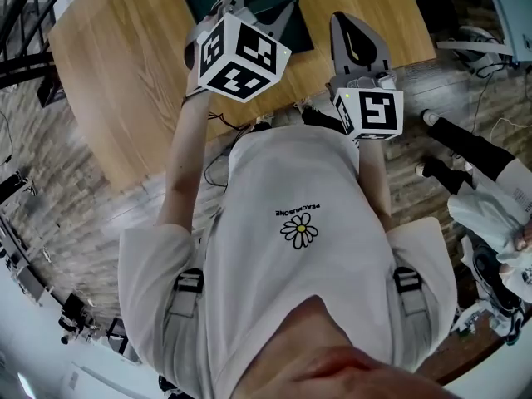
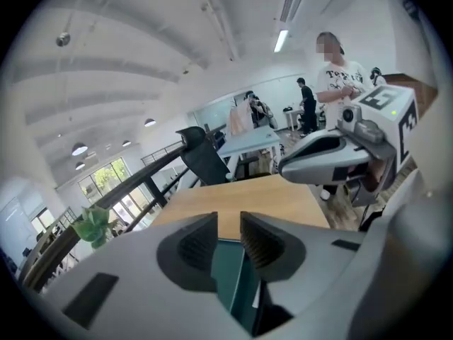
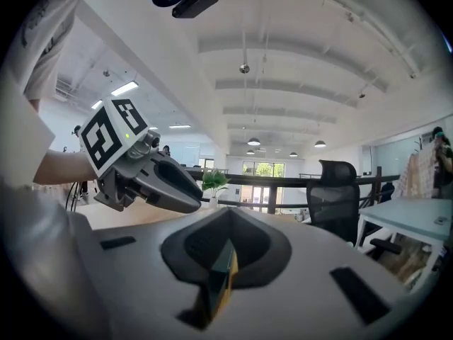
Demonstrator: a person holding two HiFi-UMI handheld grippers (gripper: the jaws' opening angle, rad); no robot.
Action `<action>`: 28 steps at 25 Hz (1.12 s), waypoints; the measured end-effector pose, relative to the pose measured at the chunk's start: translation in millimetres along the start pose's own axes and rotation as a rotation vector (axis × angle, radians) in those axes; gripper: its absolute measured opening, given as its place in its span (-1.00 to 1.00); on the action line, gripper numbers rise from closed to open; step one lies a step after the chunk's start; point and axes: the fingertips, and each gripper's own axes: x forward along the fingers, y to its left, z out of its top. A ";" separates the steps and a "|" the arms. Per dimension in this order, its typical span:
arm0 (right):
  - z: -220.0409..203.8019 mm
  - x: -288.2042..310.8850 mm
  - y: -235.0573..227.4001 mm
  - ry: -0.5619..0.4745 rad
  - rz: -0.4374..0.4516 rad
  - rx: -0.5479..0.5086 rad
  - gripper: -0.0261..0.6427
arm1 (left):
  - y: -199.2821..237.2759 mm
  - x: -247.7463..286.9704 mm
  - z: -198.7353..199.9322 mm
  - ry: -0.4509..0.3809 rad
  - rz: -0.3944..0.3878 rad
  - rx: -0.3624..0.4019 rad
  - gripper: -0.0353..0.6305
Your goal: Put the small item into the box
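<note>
**Left gripper** (image 2: 228,225): jaws about half apart, pads bare, nothing gripped. It hangs above the box.

**Box** (image 1: 298,25): dark green and shallow, on the wooden worktop (image 1: 125,73), set well back from its near edge.

**Right gripper** (image 3: 228,224): jaws closed on the small item (image 3: 224,275), a thin flat green piece with a yellow edge. It is carried in the air near the box's right side.

**Handling (judged):** light, stiff, probably slick; best pinched across its flat faces.

**Room:** the worktop is bare left of the box, and the left gripper crowds the box from above.
</note>
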 end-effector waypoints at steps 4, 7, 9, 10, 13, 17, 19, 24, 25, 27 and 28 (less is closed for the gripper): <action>14.5 4.9 8.9 -0.034 0.023 -0.029 -0.90 | 14.9 -29.5 13.5 -0.082 0.122 -0.094 -0.69; 23.9 8.8 19.5 -0.057 0.047 -0.038 -0.90 | 23.3 -54.5 18.8 -0.191 0.200 -0.225 -0.77; 31.3 11.3 26.9 -0.073 0.066 -0.052 -0.90 | 29.5 -71.8 23.5 -0.306 0.255 -0.311 -0.82; 35.0 12.4 30.5 -0.081 0.075 -0.062 -0.90 | 32.0 -80.1 24.4 -0.366 0.281 -0.352 -0.82; 41.4 14.7 41.0 -0.093 0.099 -0.074 -0.90 | 37.3 -101.4 13.9 -0.480 0.372 -0.463 -0.84; 46.4 14.2 46.3 -0.113 0.086 -0.076 -0.90 | 41.5 -122.3 -5.6 -0.530 0.521 -0.549 -0.84; 45.3 14.4 47.1 -0.110 0.072 -0.081 -0.91 | 42.0 -129.4 -16.3 -0.536 0.582 -0.574 -0.84; 42.5 13.8 49.1 -0.101 0.068 -0.084 -0.91 | 39.0 -131.3 -33.4 -0.506 0.622 -0.575 -0.84; 43.7 13.8 48.3 -0.104 0.068 -0.079 -0.91 | 40.4 -132.0 -33.3 -0.504 0.629 -0.571 -0.84; 45.6 13.4 47.2 -0.109 0.066 -0.073 -0.91 | 42.3 -133.5 -31.8 -0.514 0.632 -0.575 -0.84; 45.8 13.5 47.0 -0.110 0.064 -0.072 -0.91 | 42.8 -133.8 -31.2 -0.519 0.631 -0.579 -0.84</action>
